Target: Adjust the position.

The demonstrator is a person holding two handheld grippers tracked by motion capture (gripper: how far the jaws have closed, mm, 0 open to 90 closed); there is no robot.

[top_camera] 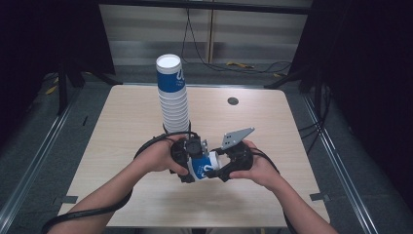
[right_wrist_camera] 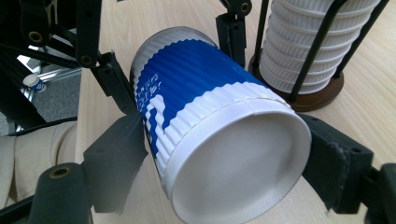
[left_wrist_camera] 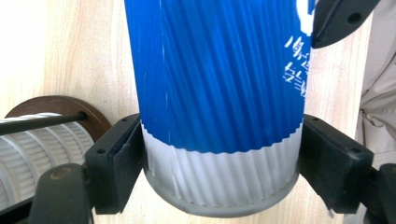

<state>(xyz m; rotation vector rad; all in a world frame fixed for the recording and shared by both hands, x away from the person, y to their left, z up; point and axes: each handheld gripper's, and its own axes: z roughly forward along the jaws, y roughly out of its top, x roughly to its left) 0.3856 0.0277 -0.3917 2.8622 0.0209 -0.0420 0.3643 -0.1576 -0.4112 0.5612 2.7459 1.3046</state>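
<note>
Cup first: a blue-and-white ribbed paper cup lay on its side above the table, held between both grippers near the person's edge. The left gripper had its jaws closed against the white band at one end of the cup, one pad on each side. The right gripper gripped the white band at the opposite, closed end in the same way, its jaws pressed to either flank. Gripping both ends at once looked like a way to steady the cup, perhaps to pull nested cups apart or pass it across; which, I cannot tell. Just beyond the left gripper stood a tall stack of cups on a round brown base, kept upright by thin black rods. A small dark disc lay farther off on the table.
</note>
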